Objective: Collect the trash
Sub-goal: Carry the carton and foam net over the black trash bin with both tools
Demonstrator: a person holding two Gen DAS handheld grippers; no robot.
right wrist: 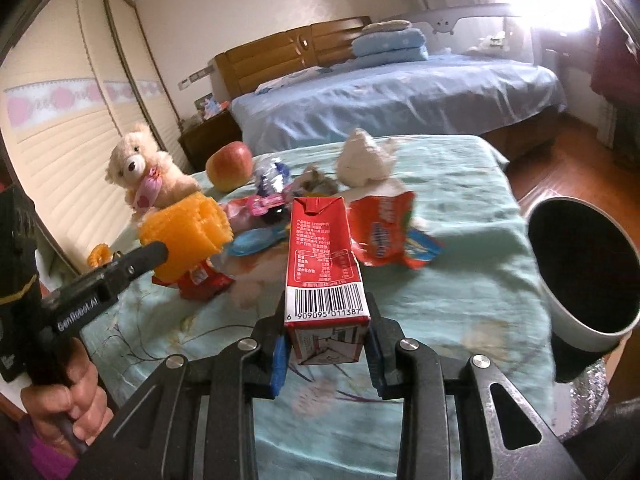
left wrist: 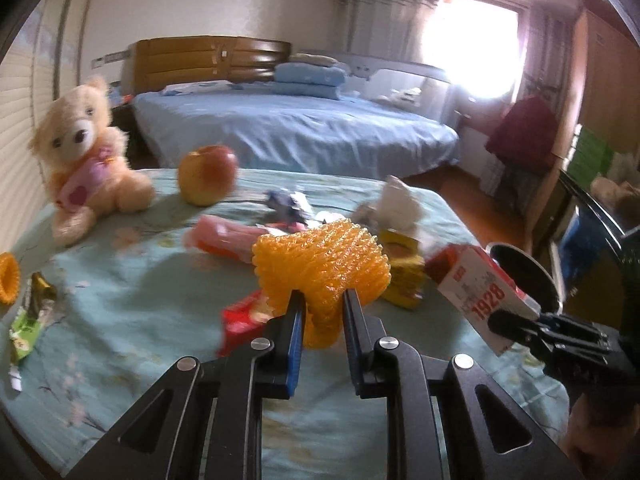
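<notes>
My left gripper (left wrist: 322, 300) is shut on an orange foam fruit net (left wrist: 324, 264) and holds it above the teal tablecloth (left wrist: 132, 292). The net also shows in the right wrist view (right wrist: 186, 232), held by the left gripper (right wrist: 162, 250). My right gripper (right wrist: 326, 320) is shut on a red and white milk carton (right wrist: 322, 256); it shows at the right of the left wrist view (left wrist: 484, 288), held by the right gripper (left wrist: 500, 322). A dark bin (right wrist: 584, 268) stands at the table's right edge.
On the table lie a teddy bear (left wrist: 84, 148), an apple (left wrist: 206, 174), a white crumpled tissue (right wrist: 364, 158), a red snack bag (right wrist: 384, 232), a red wrapper (left wrist: 244, 320), a pink wrapper (left wrist: 220, 236), a yellow wrapper (left wrist: 404, 276) and a green wrapper (left wrist: 26, 328). A blue bed (left wrist: 292, 128) is behind.
</notes>
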